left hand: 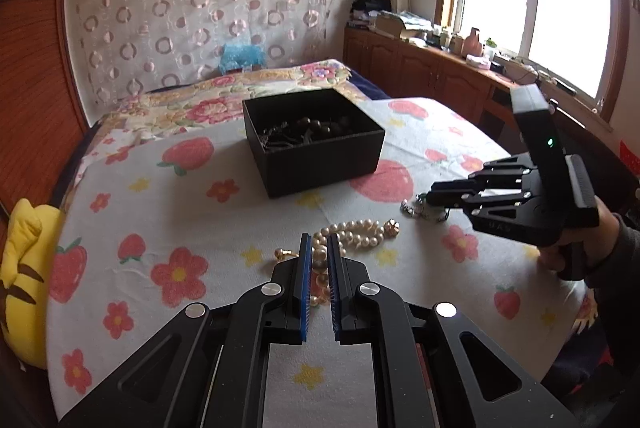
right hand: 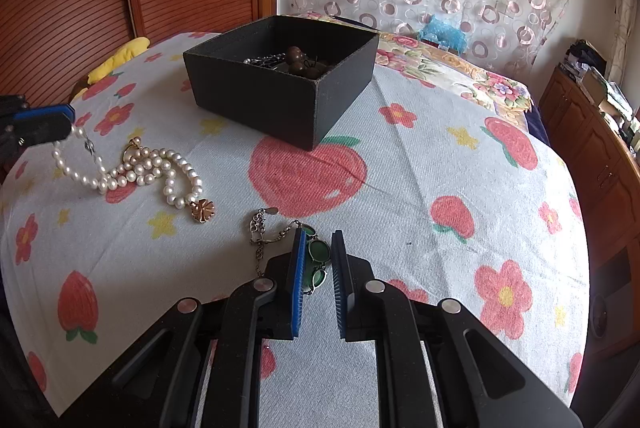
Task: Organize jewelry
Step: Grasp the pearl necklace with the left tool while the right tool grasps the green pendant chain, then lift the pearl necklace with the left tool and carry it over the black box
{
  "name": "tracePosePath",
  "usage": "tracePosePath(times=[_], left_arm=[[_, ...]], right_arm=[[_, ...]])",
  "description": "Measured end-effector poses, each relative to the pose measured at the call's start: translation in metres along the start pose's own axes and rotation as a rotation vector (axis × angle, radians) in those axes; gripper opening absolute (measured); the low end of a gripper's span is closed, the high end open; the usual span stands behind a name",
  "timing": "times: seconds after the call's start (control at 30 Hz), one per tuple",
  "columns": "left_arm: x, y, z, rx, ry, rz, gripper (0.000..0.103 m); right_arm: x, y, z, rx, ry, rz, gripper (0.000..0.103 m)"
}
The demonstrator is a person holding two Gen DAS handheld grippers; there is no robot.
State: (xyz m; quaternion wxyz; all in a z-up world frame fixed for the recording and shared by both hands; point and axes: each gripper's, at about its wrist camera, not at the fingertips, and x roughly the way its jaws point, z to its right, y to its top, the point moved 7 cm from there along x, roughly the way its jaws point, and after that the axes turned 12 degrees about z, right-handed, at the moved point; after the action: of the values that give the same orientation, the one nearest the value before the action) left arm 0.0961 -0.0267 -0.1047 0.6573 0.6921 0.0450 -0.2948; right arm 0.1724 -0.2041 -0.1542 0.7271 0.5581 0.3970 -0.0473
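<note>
Jewelry lies in two pieces in front of the one black box (right hand: 280,95) on the tablecloth (right hand: 420,167). My left gripper (left hand: 319,242) pinches the pearl necklace (right hand: 140,167) left of the box, lifting one end. My right gripper (right hand: 319,240), jaws spread, straddles the green-stone bracelet (right hand: 316,252) nearer than the box. More jewelry already sits inside.

Pearl necklace (left hand: 352,234) partly hidden behind left gripper (left hand: 319,248) fingers; contact unclear. Green-stone bracelet (right hand: 316,260) half covered by right gripper (right hand: 319,248); grip can't be judged. Black box (right hand: 280,83) contents dark, tangled, unreadable. Yellow plush (left hand: 24,284) cut off at left edge.
</note>
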Motion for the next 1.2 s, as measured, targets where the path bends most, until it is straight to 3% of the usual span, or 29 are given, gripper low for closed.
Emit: tracePosePath(times=[0.43,0.77,0.83,0.97,1.1,1.2], left_arm=[[-0.018,0.058,-0.005,0.013,-0.003,0.124,0.007],[-0.026,0.096,-0.004,0.070,0.013,0.184,0.007],[-0.026,0.103,-0.004,0.078,0.020,0.196,0.000],[-0.030,0.117,-0.005,0.087,0.028,0.222,0.000],[-0.027,0.123,-0.006,0.085,0.020,0.222,0.000],[-0.019,0.109,-0.015,0.065,0.021,0.183,0.000]], right_arm=[[-0.005,0.005,0.000,0.024,0.030,0.006,0.013],[-0.036,0.047,-0.002,-0.015,0.010,0.103,0.013],[-0.040,0.054,0.000,-0.019,0.009,0.115,0.013],[-0.048,0.071,0.001,-0.030,0.002,0.142,0.013],[-0.053,0.078,-0.001,-0.034,0.000,0.152,0.013],[-0.053,0.076,-0.005,-0.040,0.002,0.148,0.013]])
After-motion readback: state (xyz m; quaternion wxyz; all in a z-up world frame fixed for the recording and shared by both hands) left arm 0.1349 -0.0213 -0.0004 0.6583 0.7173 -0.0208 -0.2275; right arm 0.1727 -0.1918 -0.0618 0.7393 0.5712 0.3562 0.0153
